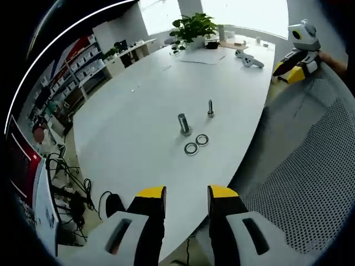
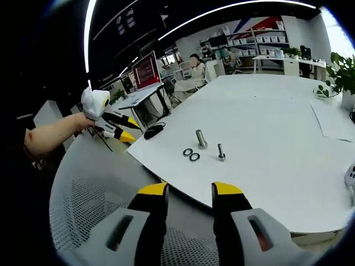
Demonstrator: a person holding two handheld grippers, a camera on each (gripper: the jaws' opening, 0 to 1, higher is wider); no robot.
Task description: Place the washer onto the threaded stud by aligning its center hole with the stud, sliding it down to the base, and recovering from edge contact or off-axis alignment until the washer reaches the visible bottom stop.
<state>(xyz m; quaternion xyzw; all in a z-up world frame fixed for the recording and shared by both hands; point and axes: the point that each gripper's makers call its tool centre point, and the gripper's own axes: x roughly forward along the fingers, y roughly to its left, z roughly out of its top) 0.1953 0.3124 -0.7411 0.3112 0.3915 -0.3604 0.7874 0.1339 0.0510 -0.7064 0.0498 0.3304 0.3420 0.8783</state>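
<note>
Both tongs, left (image 1: 187,194) and right (image 2: 189,191), hang spread and empty; 2 washers (image 1: 196,144) lie just beside the threaded stud (image 1: 183,123) on the worktop (image 1: 144,105). A tilted approach risks snagging the threads.

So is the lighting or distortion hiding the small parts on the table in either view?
Left gripper view: windows blow out at top, yet the two steel ring washers stay readable. Right gripper view: dim ceiling, fisheye bends the white oval table, and the washers look tiny but distinct.
</note>
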